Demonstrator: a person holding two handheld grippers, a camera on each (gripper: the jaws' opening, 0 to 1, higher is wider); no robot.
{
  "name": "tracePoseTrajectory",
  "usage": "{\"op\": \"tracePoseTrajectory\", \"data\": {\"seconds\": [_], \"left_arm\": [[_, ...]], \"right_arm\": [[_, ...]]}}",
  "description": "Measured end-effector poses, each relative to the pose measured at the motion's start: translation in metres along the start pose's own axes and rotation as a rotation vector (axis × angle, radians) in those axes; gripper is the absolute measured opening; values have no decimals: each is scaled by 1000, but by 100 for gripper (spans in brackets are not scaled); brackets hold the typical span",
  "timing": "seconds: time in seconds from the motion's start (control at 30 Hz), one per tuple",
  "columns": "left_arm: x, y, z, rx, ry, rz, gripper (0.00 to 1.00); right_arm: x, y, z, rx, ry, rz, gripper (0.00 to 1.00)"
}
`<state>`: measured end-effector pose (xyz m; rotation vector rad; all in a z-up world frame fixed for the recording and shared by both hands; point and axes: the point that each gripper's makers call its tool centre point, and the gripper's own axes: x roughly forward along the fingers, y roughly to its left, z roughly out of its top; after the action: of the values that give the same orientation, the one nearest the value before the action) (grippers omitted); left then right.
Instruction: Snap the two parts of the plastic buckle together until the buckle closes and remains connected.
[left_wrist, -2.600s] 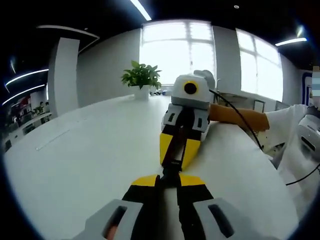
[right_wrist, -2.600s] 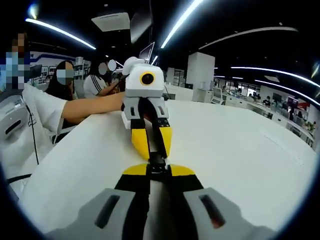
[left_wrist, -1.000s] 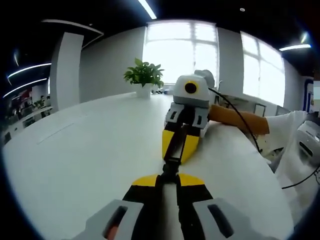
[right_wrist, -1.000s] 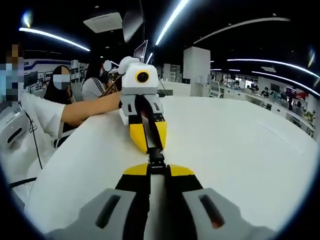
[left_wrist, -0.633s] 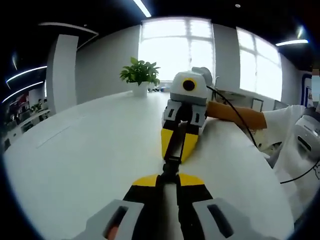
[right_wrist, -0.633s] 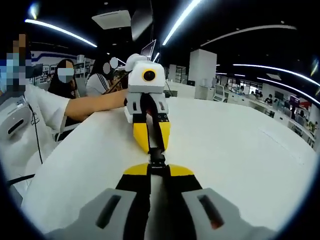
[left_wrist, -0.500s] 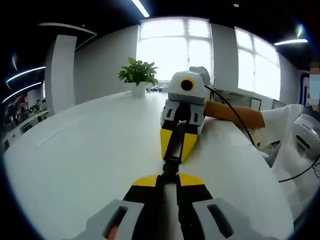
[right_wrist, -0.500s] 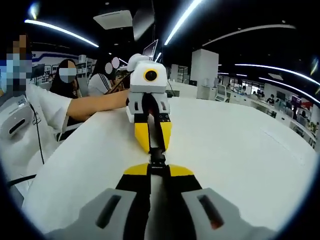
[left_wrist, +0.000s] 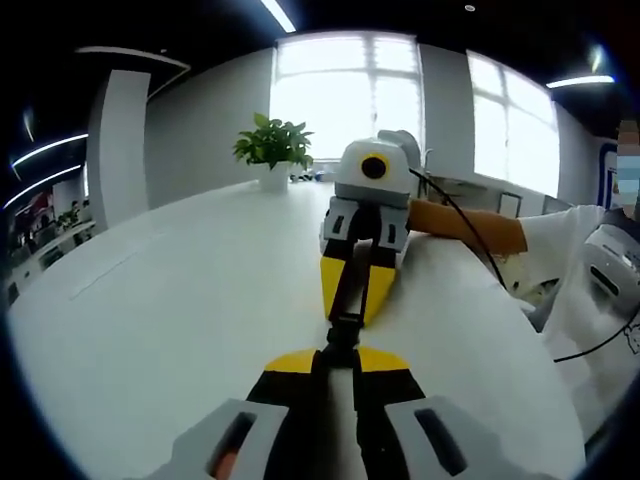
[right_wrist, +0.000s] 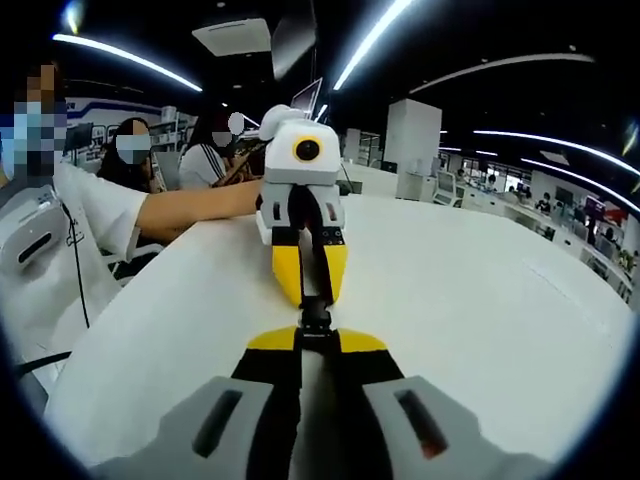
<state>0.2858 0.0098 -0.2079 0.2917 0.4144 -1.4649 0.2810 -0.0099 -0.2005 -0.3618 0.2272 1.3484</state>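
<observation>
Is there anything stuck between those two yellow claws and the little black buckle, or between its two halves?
Nothing visible is in the way. The left gripper and the right gripper face each other tip to tip, each shut on an end of the black buckle. The buckle spans the short gap above the bare white table. Whether its halves have latched is too small to tell.

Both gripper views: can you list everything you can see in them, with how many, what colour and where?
buckle: one, black plastic with a strap, held above the table between the two grippers' tips.
table: one, white, wide, under everything.
potted plant: one, green leaves in a white pot, at the table's far edge by the windows.
windows: several, bright, behind the plant.
seated people: at least two, past the table in the right gripper view.
left gripper: one, yellow tips, black and grey body, jaws shut on the buckle.
right gripper: one, same colours, jaws shut on the buckle.
person's sleeve: white, behind the right gripper.
</observation>
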Motion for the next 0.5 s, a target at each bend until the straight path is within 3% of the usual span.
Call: {"op": "tracePoseTrajectory", "data": {"seconds": [0.5], "left_arm": [[1,-3,1,-16,-12,-13,10]], "right_arm": [[1,-5,0,17,-2,-2,10]]}}
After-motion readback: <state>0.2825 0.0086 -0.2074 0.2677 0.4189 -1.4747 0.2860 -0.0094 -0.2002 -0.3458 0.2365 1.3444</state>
